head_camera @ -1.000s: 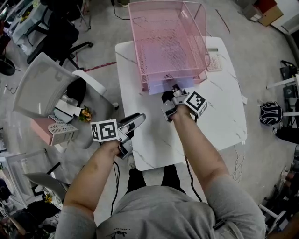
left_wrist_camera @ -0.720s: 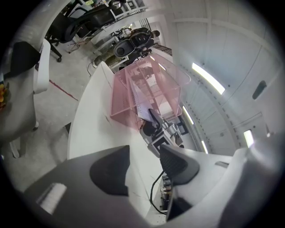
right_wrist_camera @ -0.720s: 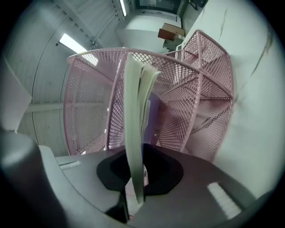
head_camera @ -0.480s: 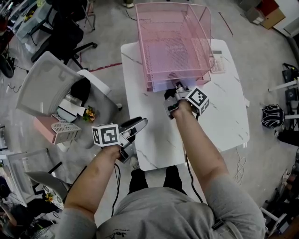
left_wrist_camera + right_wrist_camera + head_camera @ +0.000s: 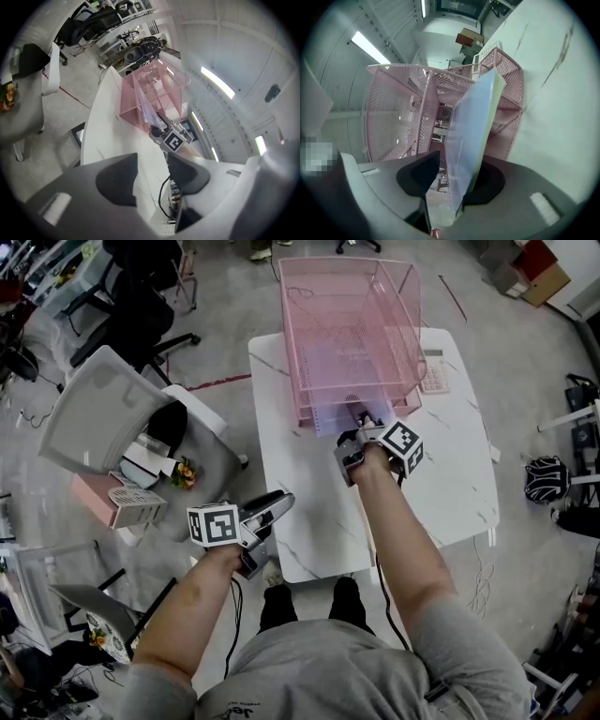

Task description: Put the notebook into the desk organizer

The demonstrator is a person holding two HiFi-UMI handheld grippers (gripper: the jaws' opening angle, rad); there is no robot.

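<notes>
Your left claw [image 5: 152,171] is the closest thing to you. It hangs off the near-left edge of the surface [image 5: 309,521], jaws a little apart with nothing in them, so just park it there. The action is at your right claw [image 5: 450,176]. Its jaws are opening, only a narrow way so far, and the notebook [image 5: 473,126] stands edge-on between them. One pad already shows a sliver of gap, and the other looks like it's only brushing the cover, so I'd call that let go rather than gripped. The notebook's far end is in the pink organizer [image 5: 352,324], in what looks like the bottom tier, with the near edge poking out toward you. I'd open wider before backing off, then pull straight back in line with the notebook so neither pad drags it out. If it's sticking out after that, nudge the near edge in gently, and mind the mesh sides.
</notes>
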